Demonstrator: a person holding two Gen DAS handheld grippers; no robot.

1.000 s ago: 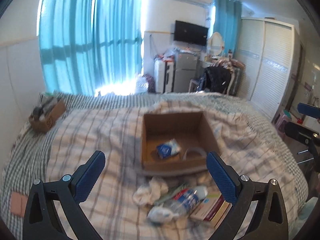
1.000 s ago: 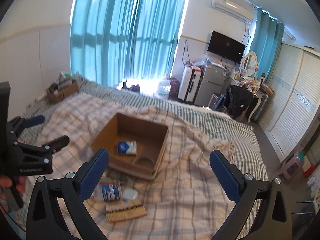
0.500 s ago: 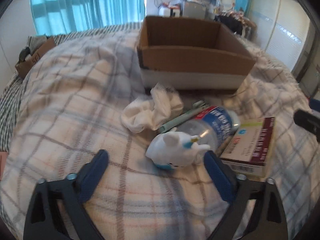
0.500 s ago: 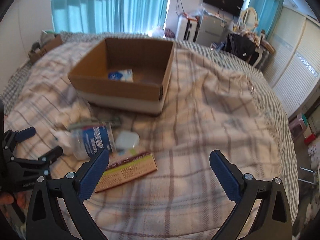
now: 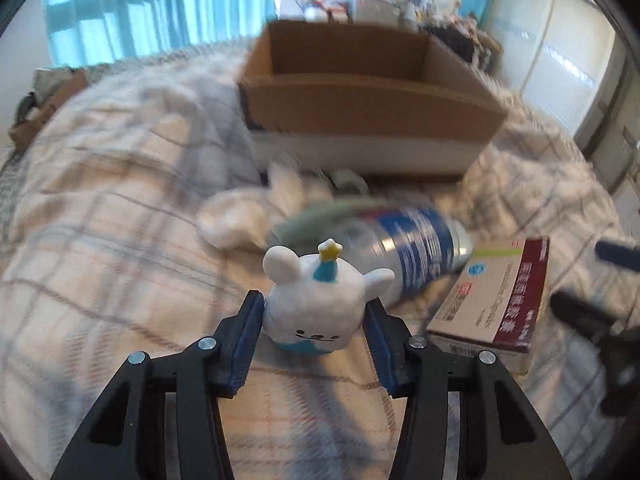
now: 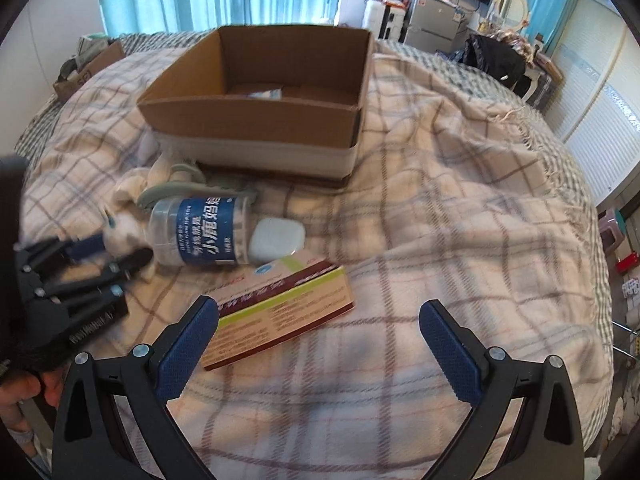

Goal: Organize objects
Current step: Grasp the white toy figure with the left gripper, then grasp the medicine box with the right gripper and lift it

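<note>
- The left tool [image 5: 314, 322] is clenched on a small white plush toy [image 5: 320, 312], its two blue pads pressed against the toy's sides, low over the plaid blanket [image 5: 120, 220].
- The toy has round ears, a blue cone with a yellow star on top, and a little face turned toward the near side.
- Just behind the toy lies a clear bottle [image 5: 404, 248] with a blue label, on its side and touching the toy's far right ear.
- To the right of the bottle a flat red-and-cream carton [image 5: 496, 304] lies on the blanket, near the left tool's right finger.
- A crumpled white cloth [image 5: 248, 220] sits to the far left of the bottle, with a pale green strap-like piece [image 6: 176, 192] beside it.
- From the right wrist view, a small white rounded case [image 6: 276, 240] rests against the bottle's right end, just beyond the carton.
- The open cardboard box [image 5: 360, 92] stands on the bed farther back; a pale packet [image 6: 264, 94] shows inside it on the floor of the box.
- The right tool [image 6: 318, 336] is released, fingers spread wide, hovering above the blanket with its left pad over the near end of the carton.
- A second, smaller cardboard box [image 6: 90, 66] sits at the far left edge of the bed.
</note>
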